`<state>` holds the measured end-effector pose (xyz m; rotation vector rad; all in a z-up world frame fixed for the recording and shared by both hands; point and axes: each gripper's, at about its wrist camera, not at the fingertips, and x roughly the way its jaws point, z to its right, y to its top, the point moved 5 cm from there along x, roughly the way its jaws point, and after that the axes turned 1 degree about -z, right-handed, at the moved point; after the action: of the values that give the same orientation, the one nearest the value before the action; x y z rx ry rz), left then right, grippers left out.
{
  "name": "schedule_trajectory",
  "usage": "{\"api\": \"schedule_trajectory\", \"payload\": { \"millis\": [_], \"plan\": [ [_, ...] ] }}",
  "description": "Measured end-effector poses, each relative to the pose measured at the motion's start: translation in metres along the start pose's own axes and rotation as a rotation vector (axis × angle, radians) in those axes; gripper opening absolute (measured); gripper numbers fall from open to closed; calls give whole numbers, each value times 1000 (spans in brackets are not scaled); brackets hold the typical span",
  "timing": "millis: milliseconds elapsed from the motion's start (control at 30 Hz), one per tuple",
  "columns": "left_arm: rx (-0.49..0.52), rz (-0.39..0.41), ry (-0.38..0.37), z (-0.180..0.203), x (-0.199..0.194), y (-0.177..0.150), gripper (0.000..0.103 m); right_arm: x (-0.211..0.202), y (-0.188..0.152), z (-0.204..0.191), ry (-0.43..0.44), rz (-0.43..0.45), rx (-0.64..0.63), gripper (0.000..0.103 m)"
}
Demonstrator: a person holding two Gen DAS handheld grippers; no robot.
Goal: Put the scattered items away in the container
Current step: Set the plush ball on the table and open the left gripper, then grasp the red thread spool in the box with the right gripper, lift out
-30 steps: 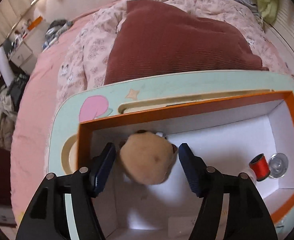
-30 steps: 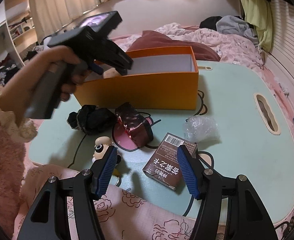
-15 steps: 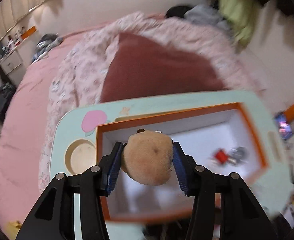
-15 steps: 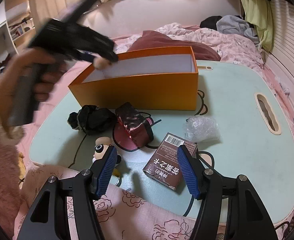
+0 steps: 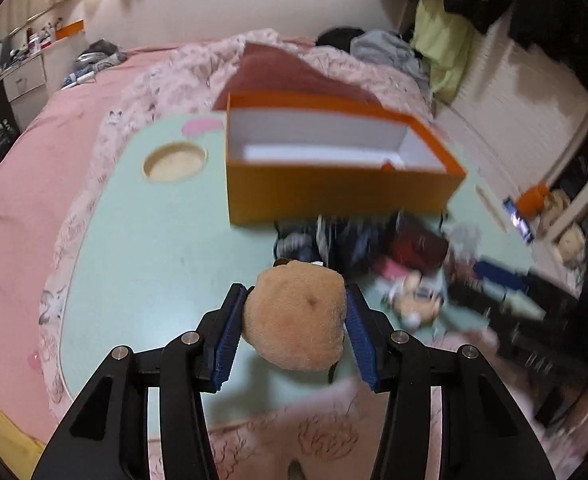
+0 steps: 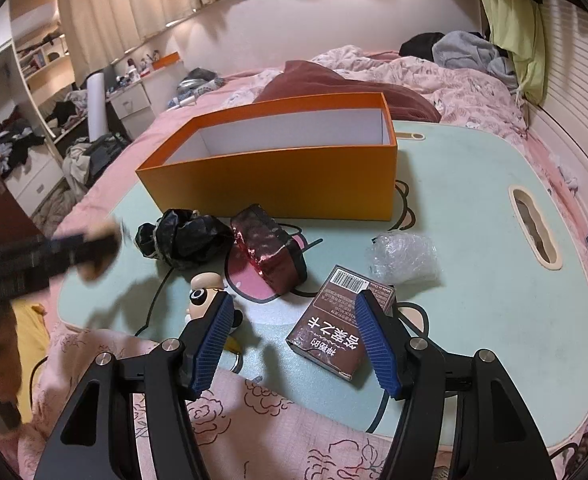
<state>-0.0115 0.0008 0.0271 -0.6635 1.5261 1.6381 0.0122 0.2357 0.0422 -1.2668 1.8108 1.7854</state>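
Right now, in the left wrist view, the left gripper (image 5: 295, 322) sits at lower centre with its blue pads pressed on either side of a tan plush toy (image 5: 295, 316), pinching it above the mint-green table (image 5: 150, 240). The orange box (image 5: 333, 160) lies in the upper middle of the frame, open-topped with a white inside, well apart from the held toy. To the right of the toy the picture is smeared; a dark red pouch (image 5: 417, 242) and a small figurine (image 5: 415, 300) can just be made out on the table.

Over in the right wrist view, the right gripper (image 6: 294, 340) is at lower centre, jaws spread with nothing between them. Beyond its tips, a brown packet (image 6: 333, 336) with a barcode lies flat on the table, with a clear plastic wad (image 6: 403, 258) near its upper right. A crumpled black bag (image 6: 186, 238) and the red pouch lie just beside the box's near wall. The figurine sits next to the left fingertip. At the left edge, blurred, is the other gripper.
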Motion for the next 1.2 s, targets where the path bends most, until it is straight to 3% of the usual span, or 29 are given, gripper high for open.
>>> {"api": "schedule_trajectory", "payload": {
  "millis": [267, 433, 600, 667, 767, 833, 867, 967, 1033, 1067, 1133, 1200],
  "plan": [
    [-19, -34, -10, 4, 10, -9, 66, 0, 0, 1, -11, -1, -7, 64],
    [-58, 54, -49, 1, -2, -7, 77, 1, 0, 0, -6, -6, -11, 65],
    [-118, 120, -57, -7, -7, -6, 78, 1, 8, 0, 34, -26, -16, 65],
    [-128, 141, -69, -7, -8, -7, 78, -6, 24, 0, 29, -19, -20, 64],
    [-162, 153, -122, -5, -4, -9, 78, -34, 79, -5, -57, 85, -75, 64],
    [-167, 144, -156, 0, 0, -11, 78, -40, 112, -9, -98, 103, -111, 64],
    [-160, 133, -157, 3, 3, -12, 78, -35, 127, -10, -102, 70, -120, 64],
    [-135, 107, -142, 11, 9, -16, 78, 12, 157, -7, -76, -174, -94, 63],
    [-127, 99, -147, 15, 12, -17, 78, 54, 163, -1, -50, -340, -57, 52],
    [-124, 97, -151, 16, 13, -18, 78, 67, 163, 1, -52, -391, -53, 46],
    [-123, 99, -159, 16, 13, -18, 78, 95, 158, 8, -92, -506, -57, 43],
    [-128, 99, -168, 15, 13, -18, 78, 112, 155, 13, -132, -562, -51, 43]
  ]
}}
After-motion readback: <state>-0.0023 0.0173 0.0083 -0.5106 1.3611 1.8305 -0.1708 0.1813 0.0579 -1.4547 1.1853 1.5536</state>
